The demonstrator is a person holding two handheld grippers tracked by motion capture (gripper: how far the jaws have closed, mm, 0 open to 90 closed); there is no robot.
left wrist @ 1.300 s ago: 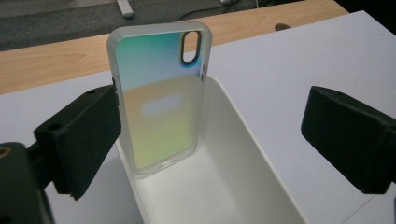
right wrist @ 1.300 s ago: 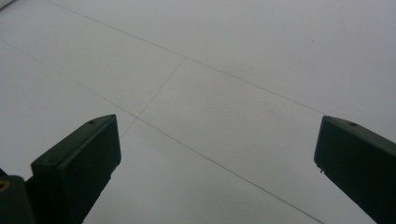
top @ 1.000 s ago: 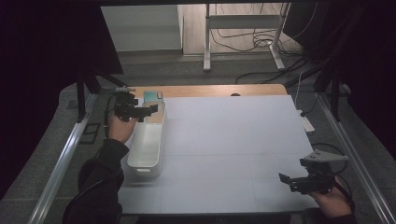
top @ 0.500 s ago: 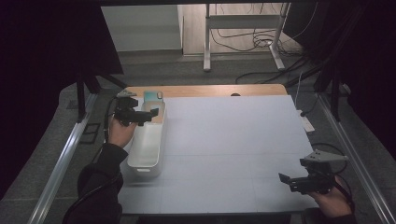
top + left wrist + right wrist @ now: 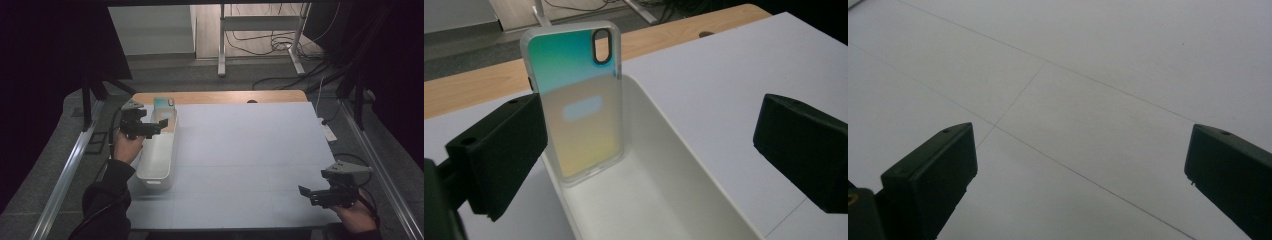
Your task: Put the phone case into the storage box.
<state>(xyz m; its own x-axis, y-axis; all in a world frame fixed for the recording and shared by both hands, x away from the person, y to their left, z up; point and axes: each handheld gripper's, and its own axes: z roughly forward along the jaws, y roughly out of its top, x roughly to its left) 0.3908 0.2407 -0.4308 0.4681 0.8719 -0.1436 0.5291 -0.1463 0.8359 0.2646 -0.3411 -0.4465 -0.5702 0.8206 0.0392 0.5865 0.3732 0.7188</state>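
Lab test room, black curtains point(image 5: 45, 75), floor cables point(image 5: 260, 40), framed table point(image 5: 250, 150)

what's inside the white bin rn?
One phone case, iridescent, leaning upright against the far end wall of the white bin. The rest of the visible floor looks bare; the left gripper hides the near end.

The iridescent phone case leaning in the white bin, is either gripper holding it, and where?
Nothing is held. The left gripper is open with the iridescent phone case apart from its fingers; the right gripper is open.

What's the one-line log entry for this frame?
left gripper: open, at case | case: leaning in bin | right gripper: open, idle over table
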